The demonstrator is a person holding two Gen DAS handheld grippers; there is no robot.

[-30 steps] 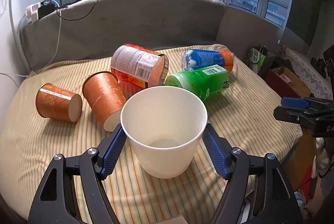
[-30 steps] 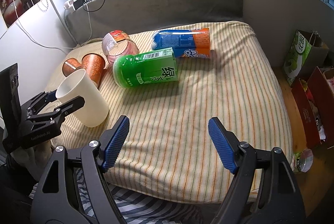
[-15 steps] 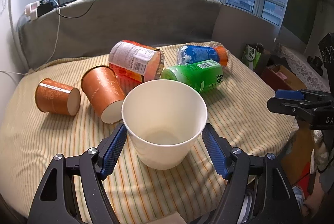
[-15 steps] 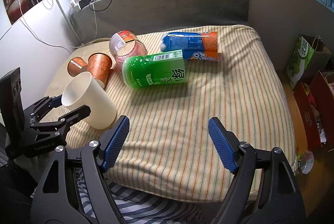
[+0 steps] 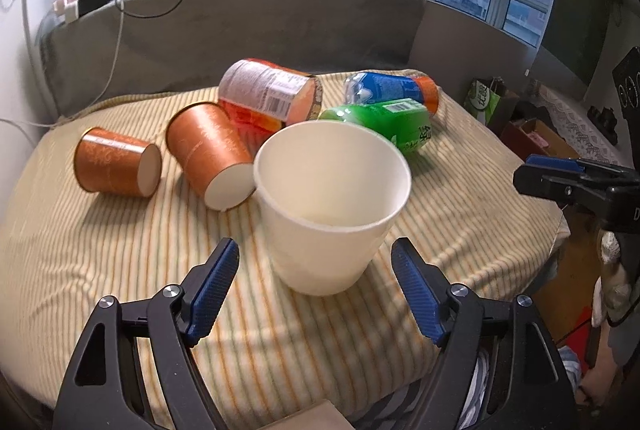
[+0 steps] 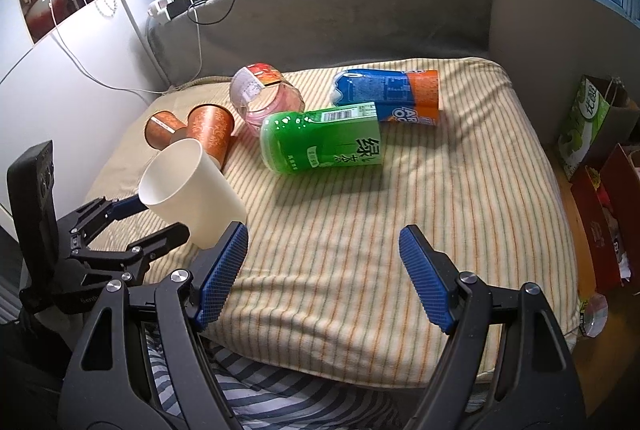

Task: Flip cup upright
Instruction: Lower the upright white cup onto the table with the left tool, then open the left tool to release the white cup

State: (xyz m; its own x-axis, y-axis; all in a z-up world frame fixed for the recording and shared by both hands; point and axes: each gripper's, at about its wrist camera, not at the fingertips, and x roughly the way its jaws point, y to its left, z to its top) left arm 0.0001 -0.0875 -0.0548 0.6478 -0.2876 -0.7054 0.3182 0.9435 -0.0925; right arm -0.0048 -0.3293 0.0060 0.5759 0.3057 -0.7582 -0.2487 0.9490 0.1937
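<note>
A white paper cup [image 5: 330,205] stands mouth up on the striped cushion [image 5: 120,250], tilted a little. My left gripper [image 5: 316,290] is open, its blue pads on either side of the cup's base and clear of it. In the right wrist view the cup [image 6: 192,189] leans at the cushion's left front, with the left gripper's fingers [image 6: 160,236] beside it. My right gripper [image 6: 322,272] is open and empty over the cushion's front edge.
Two orange paper cups [image 5: 120,165] [image 5: 208,153] lie on their sides at the left. A red-labelled jar [image 5: 268,97], a green bottle [image 6: 320,141] and a blue-orange bottle [image 6: 388,101] lie behind. Bags [image 6: 592,117] stand on the floor at right.
My left gripper has opened and let go of the white cup, which now rests on the cushion. The gripper has drawn back a little. The right gripper has moved slightly forward.
</note>
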